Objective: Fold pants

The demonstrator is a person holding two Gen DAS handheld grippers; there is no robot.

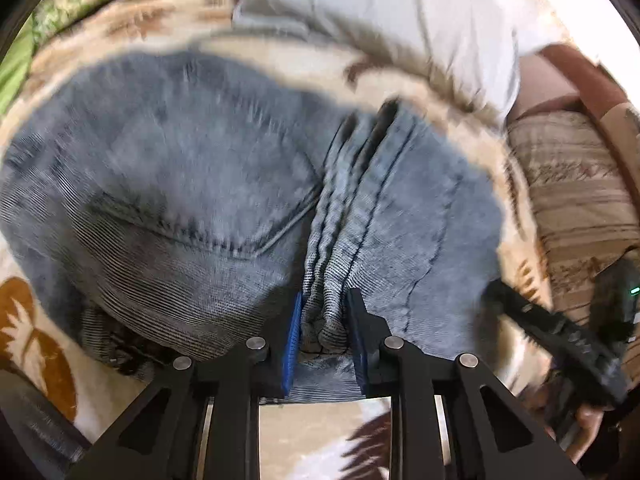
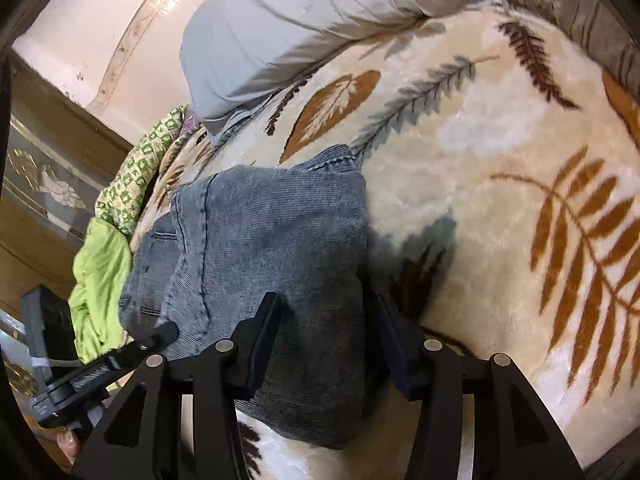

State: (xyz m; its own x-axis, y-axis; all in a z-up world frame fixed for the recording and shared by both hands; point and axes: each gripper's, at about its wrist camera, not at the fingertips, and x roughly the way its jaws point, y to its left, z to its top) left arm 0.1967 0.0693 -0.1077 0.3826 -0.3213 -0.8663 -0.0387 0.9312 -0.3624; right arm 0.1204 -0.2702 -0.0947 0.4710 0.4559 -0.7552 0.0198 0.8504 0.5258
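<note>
Cream plush bed blanket [image 2: 500, 128] patterned with brown, orange and grey leaves and feathers, spread across the whole surface. At the far end, a pale grey pillow [image 2: 288, 20]; off the left edge, a green-and-white patterned cloth [image 2: 140, 176] and a bright lime-green cloth [image 2: 100, 280]; beyond those, a dark wooden panel [image 2: 44, 184] with carved decoration. Folded faded blue-grey denim pants [image 2: 272, 248] lying on the blanket towards its left side, in stacked layers, seams and a pocket edge visible in the left wrist view. Left gripper [image 1: 323, 328] narrowed onto a bunched ridge of the denim [image 1: 324, 320], blue pads [image 1: 294, 340] pressed against the cloth on both sides. Right gripper [image 2: 326, 344] spread wide, low over the near right edge of the folded stack, one finger above the denim, the other just beside the stack's edge; nothing pinched between them. Left wrist view blurred. Each gripper partly visible at the edge of the other's view.
</note>
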